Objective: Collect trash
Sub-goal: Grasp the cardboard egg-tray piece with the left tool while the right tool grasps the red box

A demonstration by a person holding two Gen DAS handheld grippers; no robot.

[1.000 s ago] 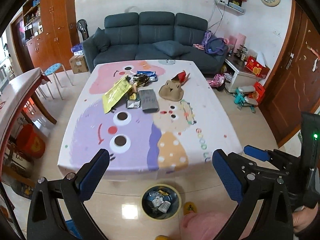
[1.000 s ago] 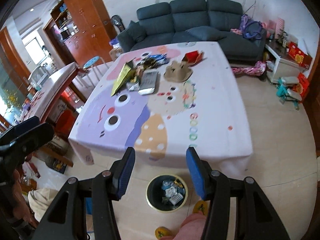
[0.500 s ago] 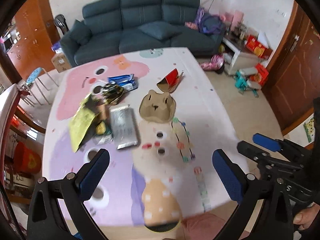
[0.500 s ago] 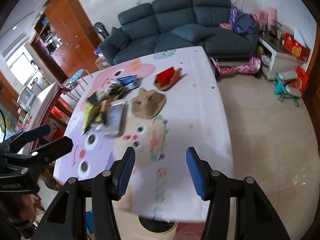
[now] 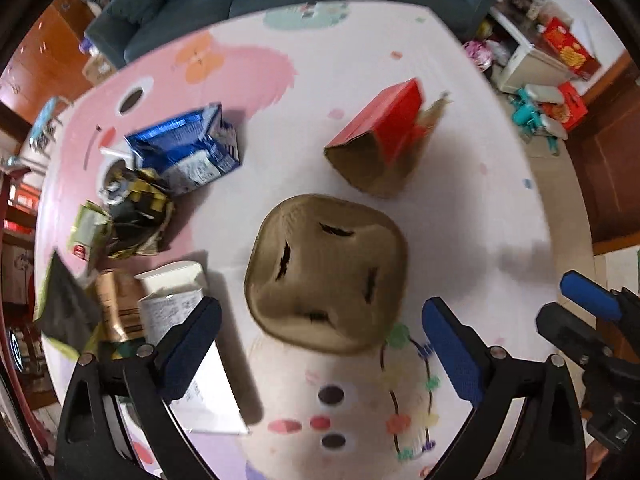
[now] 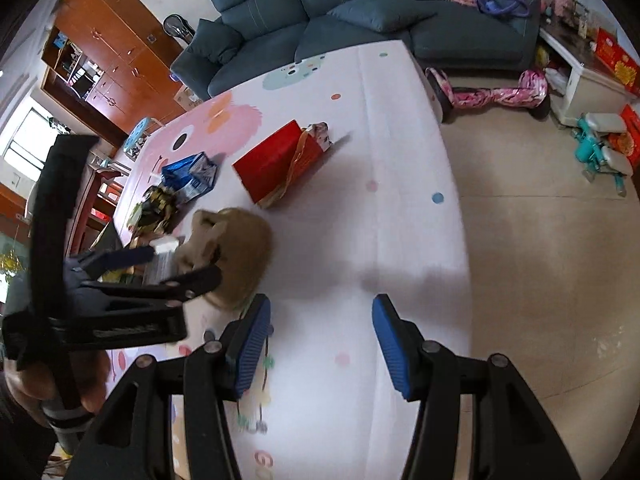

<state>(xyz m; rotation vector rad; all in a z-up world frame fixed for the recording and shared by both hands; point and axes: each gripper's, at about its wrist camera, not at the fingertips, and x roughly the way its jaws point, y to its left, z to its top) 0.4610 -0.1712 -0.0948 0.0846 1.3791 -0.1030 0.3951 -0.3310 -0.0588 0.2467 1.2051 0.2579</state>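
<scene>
— Two grippers: how do yours stand?
— Your left gripper (image 5: 320, 336) is spread above one brown paper tray (image 5: 326, 270); your right gripper (image 6: 320, 340) is spread, empty.
— Other trash on the table (image 6: 400, 120)?
— One red box (image 5: 384, 128), one blue carton (image 5: 188, 152).

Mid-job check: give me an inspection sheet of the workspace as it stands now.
Surface: table under a cartoon-print cloth.
Job's things: brown pulp cup carrier, red paper bag, blue carton, crumpled wrappers, white box.
Clutter: nothing seen beyond the trash.
Grippers: left gripper open over the carrier; right gripper open over bare cloth.
Cables: nothing seen.
Surroundings: sofa, wooden cabinets, toys on floor.
</scene>
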